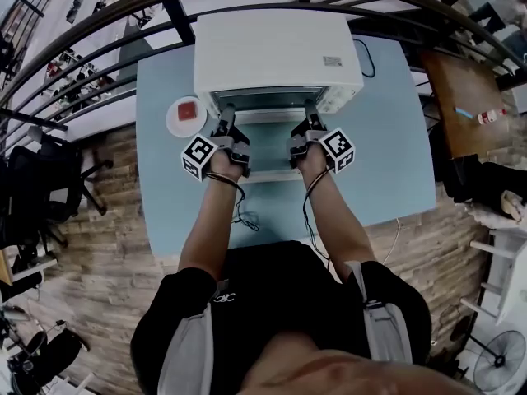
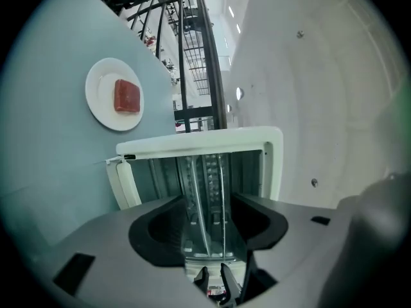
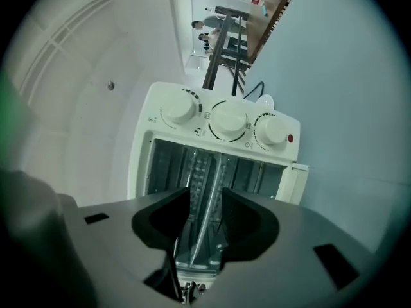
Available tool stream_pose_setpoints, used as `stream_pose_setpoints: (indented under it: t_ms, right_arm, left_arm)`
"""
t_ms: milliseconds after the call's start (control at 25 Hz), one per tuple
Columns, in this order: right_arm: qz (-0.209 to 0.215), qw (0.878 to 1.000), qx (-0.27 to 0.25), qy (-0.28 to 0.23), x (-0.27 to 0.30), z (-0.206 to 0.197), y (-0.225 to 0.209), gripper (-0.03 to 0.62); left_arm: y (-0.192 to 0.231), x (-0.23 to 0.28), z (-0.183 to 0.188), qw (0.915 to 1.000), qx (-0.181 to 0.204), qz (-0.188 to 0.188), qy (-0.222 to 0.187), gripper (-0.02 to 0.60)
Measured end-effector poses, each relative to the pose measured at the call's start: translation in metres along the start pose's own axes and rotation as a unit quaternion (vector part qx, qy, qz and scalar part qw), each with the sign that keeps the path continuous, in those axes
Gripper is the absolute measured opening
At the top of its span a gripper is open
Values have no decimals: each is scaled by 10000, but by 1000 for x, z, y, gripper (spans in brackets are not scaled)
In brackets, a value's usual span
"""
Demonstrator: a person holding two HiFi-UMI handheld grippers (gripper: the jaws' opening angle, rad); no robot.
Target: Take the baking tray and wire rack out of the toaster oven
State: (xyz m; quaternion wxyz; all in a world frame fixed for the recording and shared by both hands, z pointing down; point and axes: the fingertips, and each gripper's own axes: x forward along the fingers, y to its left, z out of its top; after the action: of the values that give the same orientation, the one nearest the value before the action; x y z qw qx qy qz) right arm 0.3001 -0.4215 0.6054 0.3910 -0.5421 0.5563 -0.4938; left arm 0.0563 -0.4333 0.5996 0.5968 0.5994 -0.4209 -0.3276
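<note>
bench pale blue; wood-plank floor; black railing | toaster oven open, plate at L | L gripper, R gripper part open, tray+rack in gap

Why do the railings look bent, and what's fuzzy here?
Head view: the wide lens bows the railing into arcs; the top of the toaster oven glares white. Left gripper view: black corners, yet the plate is sharp. Right gripper view: the body of the right gripper near the lens is soft, with a green tinge at the picture's left edge.
</note>
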Motion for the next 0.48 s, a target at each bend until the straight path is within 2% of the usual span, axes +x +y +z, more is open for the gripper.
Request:
stream_pose_setpoints:
  t_ms: [240, 480]
  right_arm:
    - [38, 9992, 360, -182, 37, -3, -16, 148]
    - [172, 9977, 562, -326, 64, -2, -21, 150]
  left_arm:
    - [23, 34, 11, 9990, -440, -29, -66, 224]
    - [30, 53, 23, 9955, -766, -291, -485, 222]
